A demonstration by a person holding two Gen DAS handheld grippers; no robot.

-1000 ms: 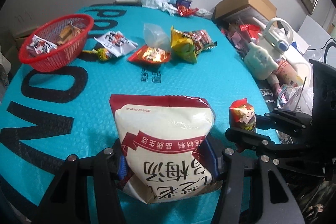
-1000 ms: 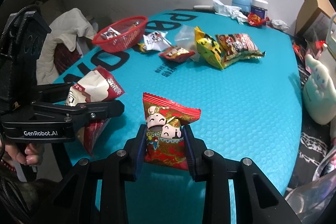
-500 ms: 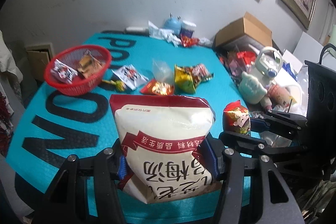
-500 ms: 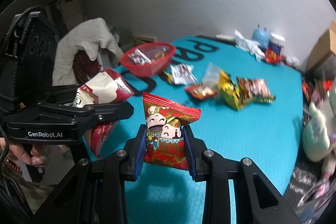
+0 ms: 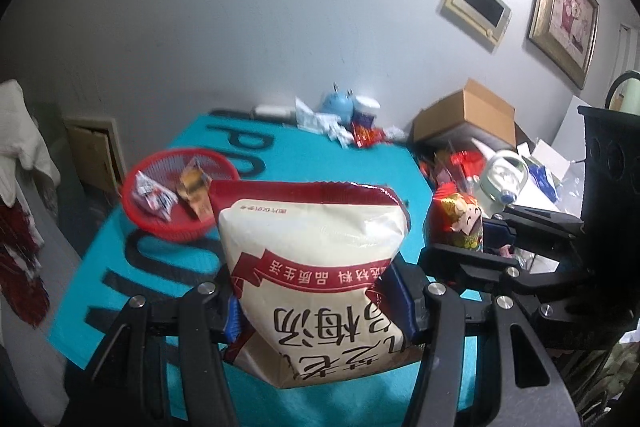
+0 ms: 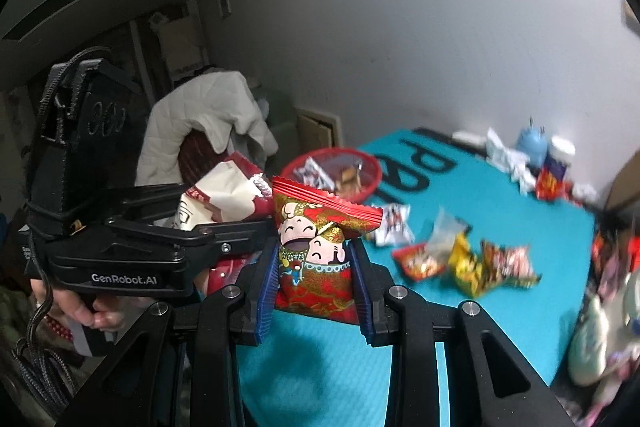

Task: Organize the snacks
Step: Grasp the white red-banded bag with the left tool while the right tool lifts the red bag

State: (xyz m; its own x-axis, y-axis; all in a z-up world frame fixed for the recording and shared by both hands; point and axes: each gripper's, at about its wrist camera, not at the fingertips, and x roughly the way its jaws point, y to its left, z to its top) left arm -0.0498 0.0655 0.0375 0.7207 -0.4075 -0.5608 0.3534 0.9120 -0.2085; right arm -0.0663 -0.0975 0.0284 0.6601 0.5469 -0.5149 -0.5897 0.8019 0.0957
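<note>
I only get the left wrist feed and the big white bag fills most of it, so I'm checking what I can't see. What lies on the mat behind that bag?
Observer: Loose packets, a yellow packet among them, lie on the teal mat.
Operator: Is the right gripper gripping firmly?
Observer: Right gripper: both blue pads press the red packet's sides.
Operator: What's left of my gripper?
Observer: A white jacket is draped over something.

My left gripper (image 5: 320,303) is held up above the table, its blue-padded jaws squeezed onto a white bag (image 5: 316,267); my right gripper (image 6: 314,283), raised just beside it, pinches a small red packet (image 6: 316,251)
</note>
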